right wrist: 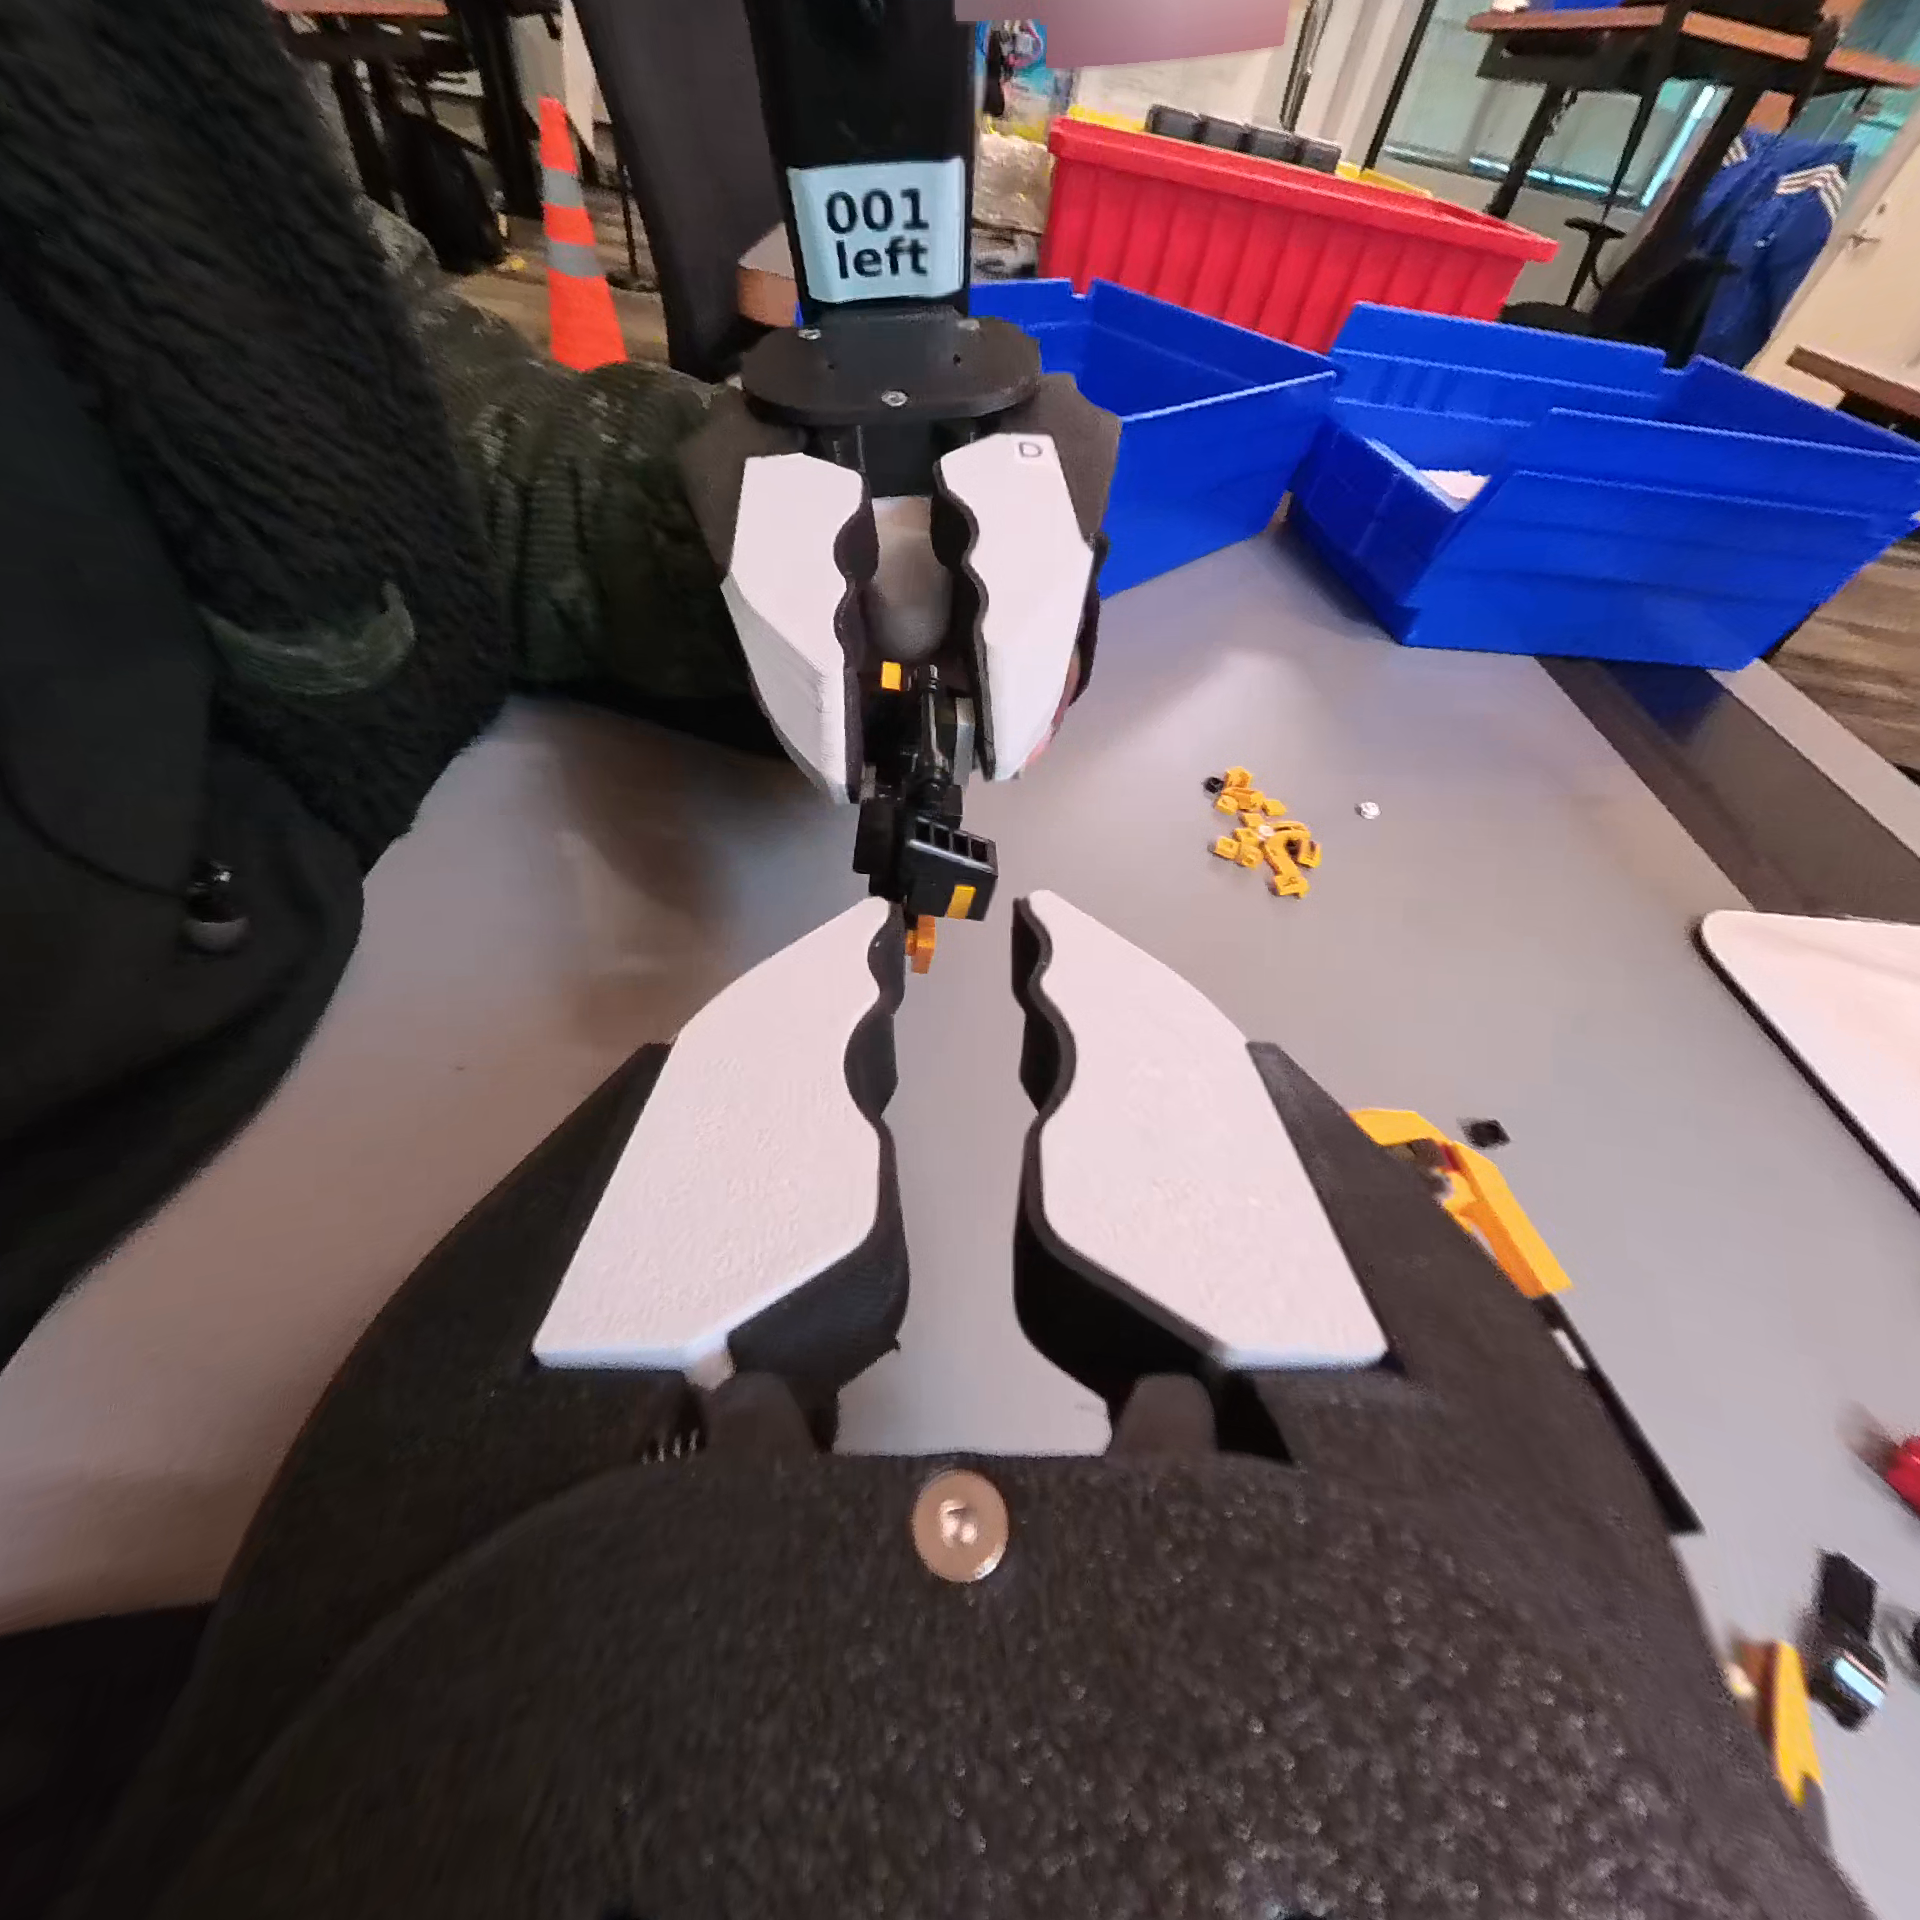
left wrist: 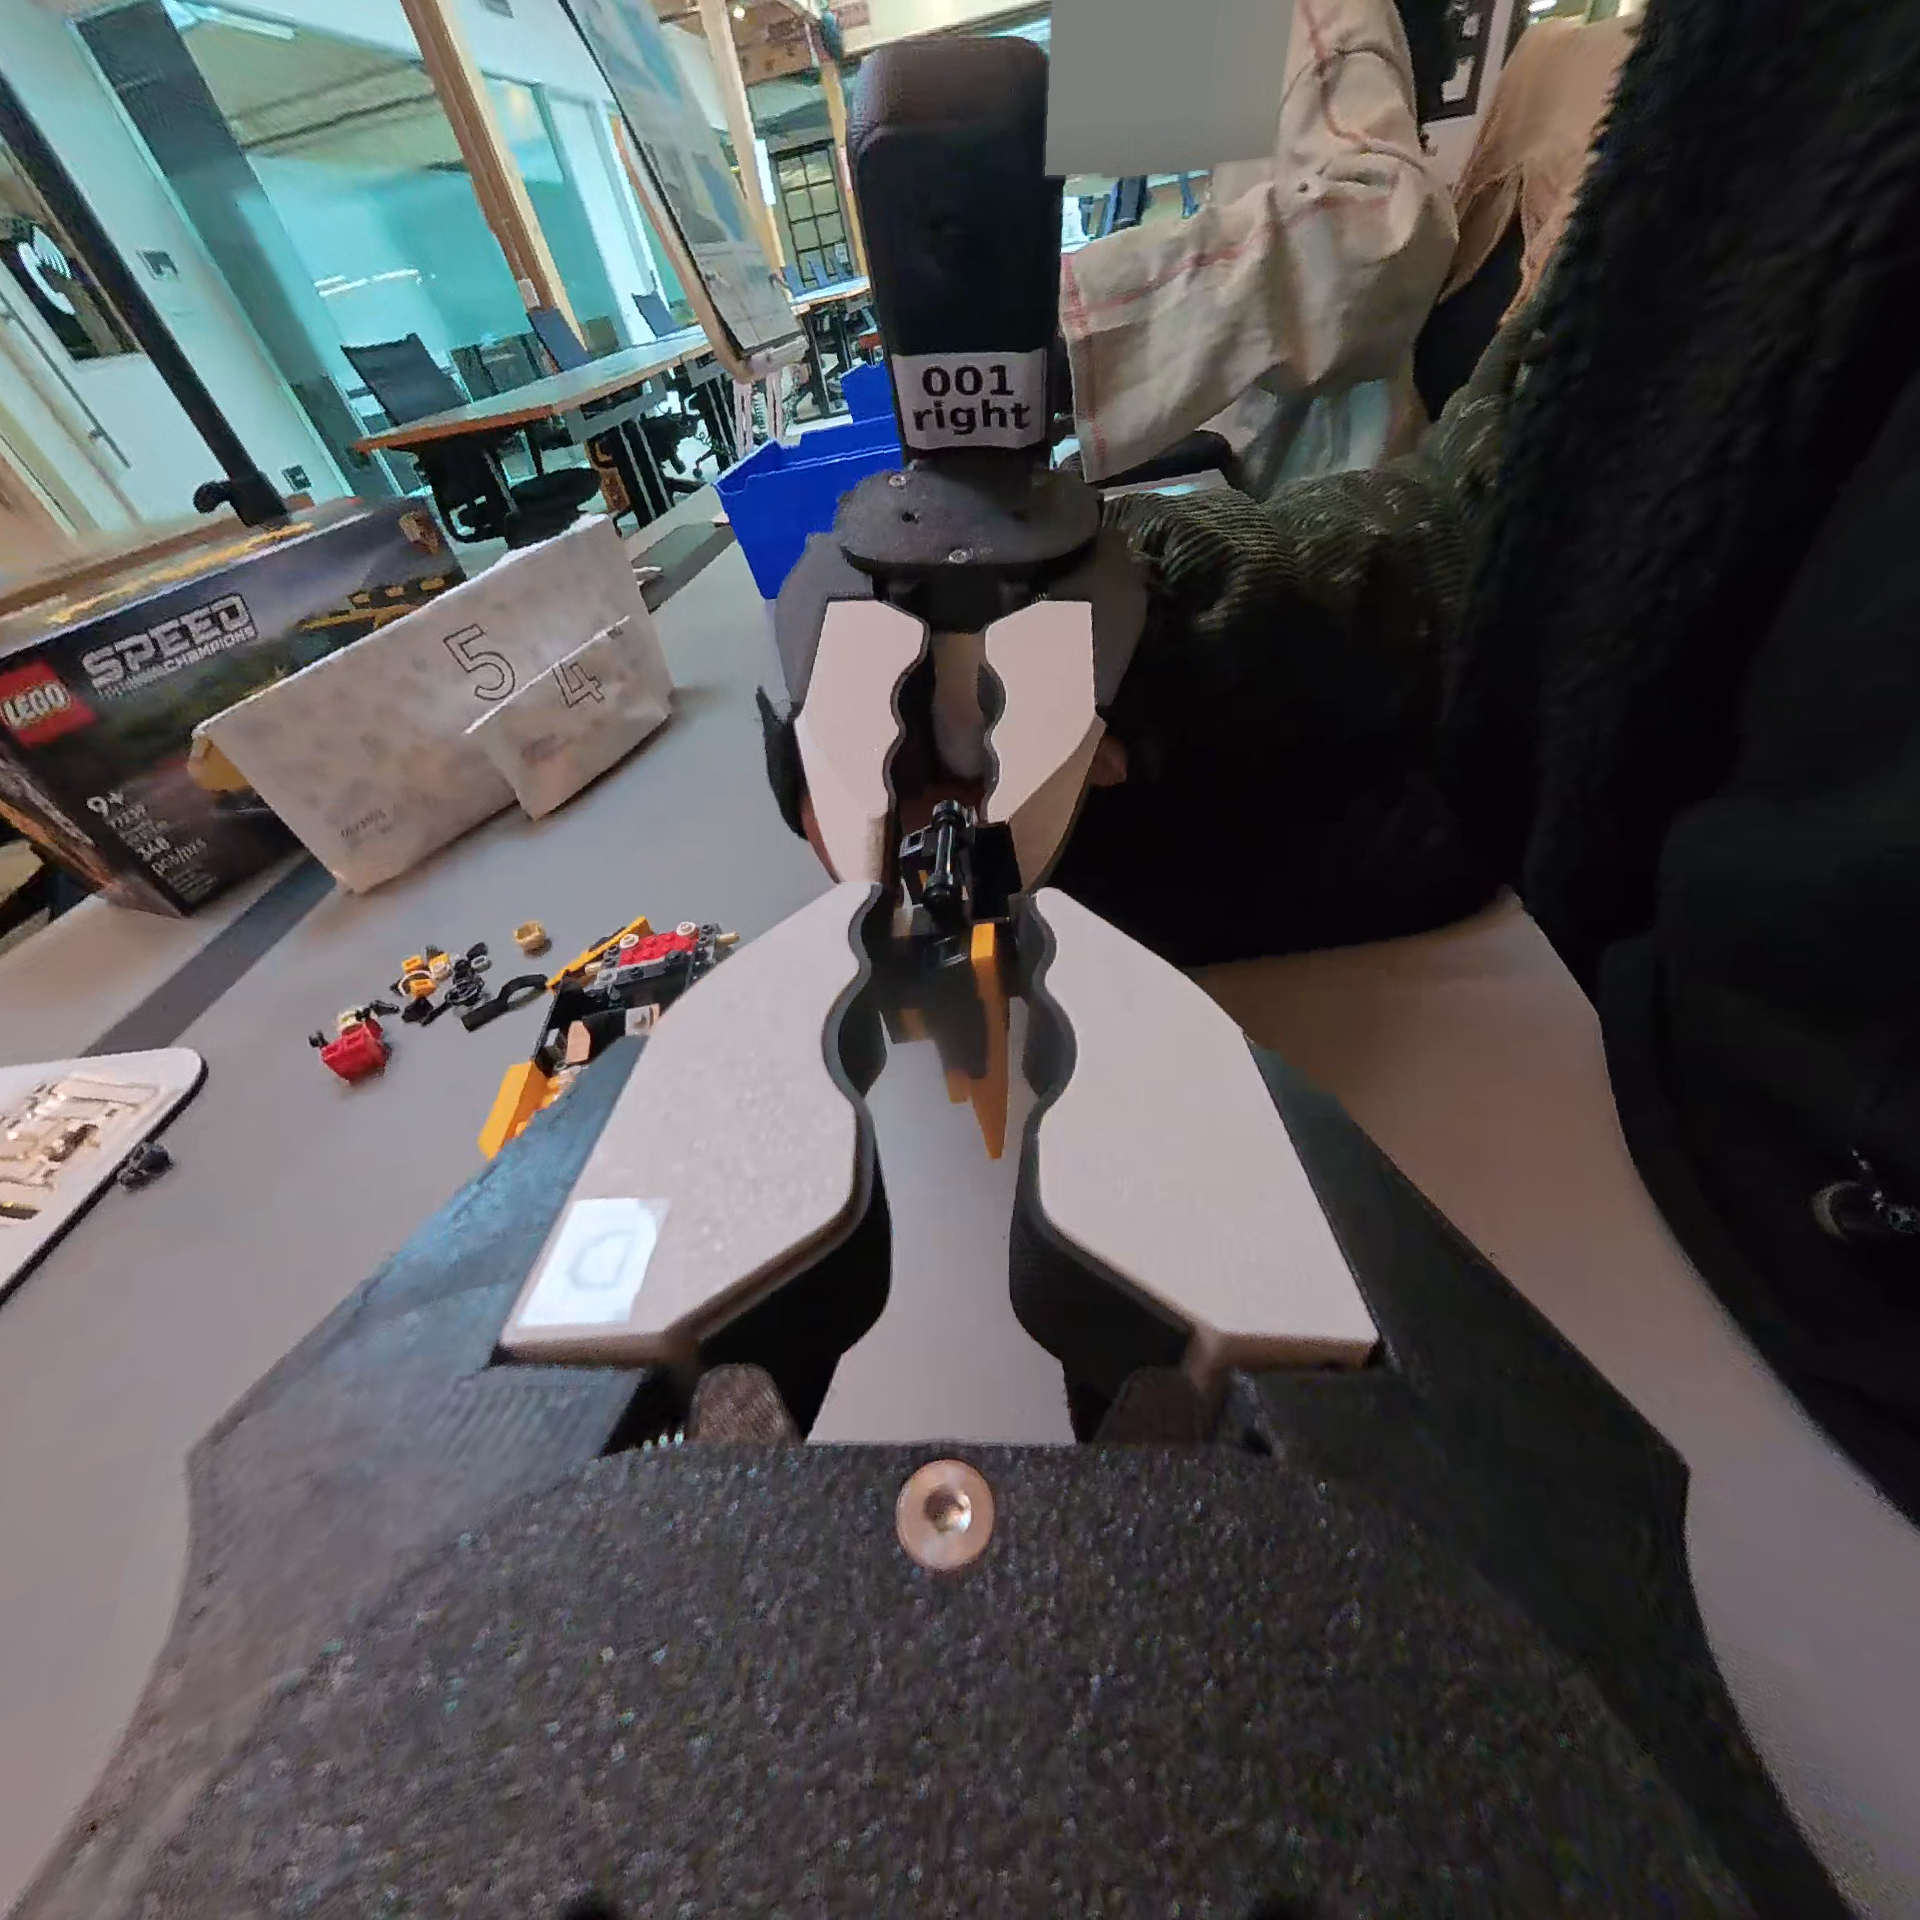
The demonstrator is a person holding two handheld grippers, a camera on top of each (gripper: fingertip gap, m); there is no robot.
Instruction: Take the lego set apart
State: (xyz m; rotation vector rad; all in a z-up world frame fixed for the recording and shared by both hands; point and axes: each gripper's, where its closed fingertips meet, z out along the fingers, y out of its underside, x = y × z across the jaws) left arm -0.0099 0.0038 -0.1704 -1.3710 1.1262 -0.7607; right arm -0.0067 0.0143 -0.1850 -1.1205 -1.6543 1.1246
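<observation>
A small black and orange lego sub-assembly (left wrist: 982, 997) is held above the grey table (left wrist: 312, 1299). My left gripper (left wrist: 951, 909) is shut on it. The right gripper (left wrist: 945, 878) faces it tip to tip. In the right wrist view, the left gripper (right wrist: 914, 779) clamps the assembly (right wrist: 940, 857), whose black grille end and small orange piece stick out toward me. My right gripper (right wrist: 951, 909) is open. Its fingertips (right wrist: 873, 925) are level with that free end, and the orange piece touches the left tip. The rest of the car (left wrist: 613, 987) lies on the table.
A lego box (left wrist: 156, 707), white numbered bags (left wrist: 447, 707) and loose pieces (left wrist: 447, 987) lie to the left. Blue bins (right wrist: 1558, 520), a red bin (right wrist: 1247, 229), a pile of yellow pieces (right wrist: 1262, 831), a yellow car part (right wrist: 1475, 1195) and a white board (right wrist: 1849, 1018) are to the right. A person's dark sleeve (right wrist: 260, 520) is close. My left and right fingertips are right by each other.
</observation>
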